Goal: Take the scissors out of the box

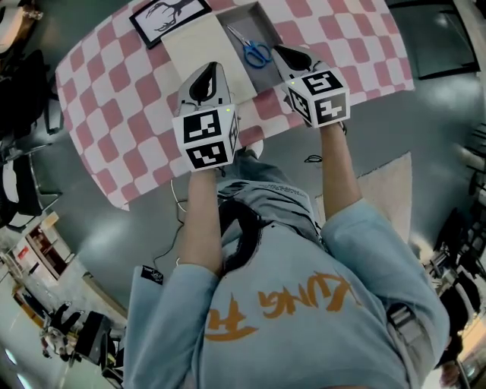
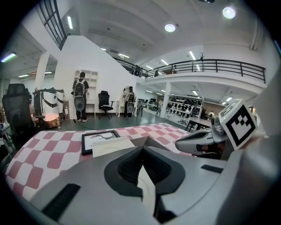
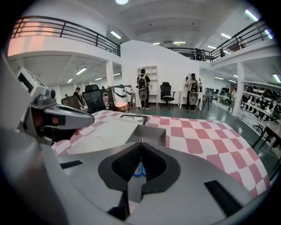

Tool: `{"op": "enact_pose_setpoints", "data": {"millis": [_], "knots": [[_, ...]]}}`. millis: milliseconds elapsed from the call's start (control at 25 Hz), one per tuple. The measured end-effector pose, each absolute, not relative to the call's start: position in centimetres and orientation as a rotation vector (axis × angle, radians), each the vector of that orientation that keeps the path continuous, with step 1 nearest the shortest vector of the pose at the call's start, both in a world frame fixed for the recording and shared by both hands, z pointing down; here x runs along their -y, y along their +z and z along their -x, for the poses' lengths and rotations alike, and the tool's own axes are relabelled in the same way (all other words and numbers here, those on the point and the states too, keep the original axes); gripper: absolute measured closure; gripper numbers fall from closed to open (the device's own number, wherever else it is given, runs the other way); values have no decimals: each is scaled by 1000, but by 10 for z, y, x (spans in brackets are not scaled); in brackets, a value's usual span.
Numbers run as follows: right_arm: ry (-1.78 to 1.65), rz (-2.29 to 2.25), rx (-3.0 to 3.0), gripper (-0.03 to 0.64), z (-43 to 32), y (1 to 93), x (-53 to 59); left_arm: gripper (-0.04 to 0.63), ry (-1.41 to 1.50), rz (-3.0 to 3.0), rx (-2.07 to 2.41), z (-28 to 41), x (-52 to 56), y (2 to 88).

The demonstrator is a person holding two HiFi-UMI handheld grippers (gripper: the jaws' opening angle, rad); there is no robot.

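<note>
"Two sets of tongs over one desk (image 1: 114, 83): which step is in hand?" the trainee asks.

"The approach," the instructor answers. "The scissors (image 1: 253, 48) lie flat on the floor of the open box (image 1: 267, 21), untouched, so no part of the removal is done yet. The right tongs (image 1: 284, 52) are poised at the near end of the box, closed and empty. Their own view shows the jaws meeting at the tip, with a patch of blue handle visible below them. The left tongs (image 1: 211, 70) are likewise closed on nothing and sit over the white lid (image 1: 199, 44) beside the box."

"What does the next move call for?"

"By judgement, the right tongs are the better placed. Their jaws must part first, then descend between the box walls and close across a handle loop or the pivot. The box is narrow, so a wall could foul a jaw, and the left tongs may be needed to steady it."

"Which way does the long axis of the scissors run?"

"Along the length of the box, on a diagonal in the head view. The blue handle loops lie at the nearer end, toward the right tongs. The blades, which appear closed, point away from the person toward the far end of the box. A framed picture (image 1: 167, 17) lies beyond the lid."
</note>
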State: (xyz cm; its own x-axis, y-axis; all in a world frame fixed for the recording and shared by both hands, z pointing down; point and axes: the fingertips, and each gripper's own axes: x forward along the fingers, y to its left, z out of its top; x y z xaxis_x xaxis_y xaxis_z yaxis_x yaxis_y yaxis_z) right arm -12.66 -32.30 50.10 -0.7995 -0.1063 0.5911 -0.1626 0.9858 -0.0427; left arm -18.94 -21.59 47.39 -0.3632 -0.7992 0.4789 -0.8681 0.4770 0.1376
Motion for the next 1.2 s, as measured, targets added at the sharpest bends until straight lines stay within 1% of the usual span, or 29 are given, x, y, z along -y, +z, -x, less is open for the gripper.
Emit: {"op": "enact_pose_setpoints", "data": {"millis": [200, 400, 640, 1200], "knots": [[80, -113, 2425, 586, 136, 523, 320, 578, 182, -1367, 2239, 197, 217, 478], [67, -95, 2340, 561, 146, 536, 316, 578, 296, -1380, 2260, 204, 218, 478], [63, -69, 2226, 525, 155, 558, 311, 578, 281, -1369, 2267, 218, 217, 479], [48, -139, 1982, 486, 166, 596, 317, 578, 245, -1310, 2285, 256, 205, 485]]}}
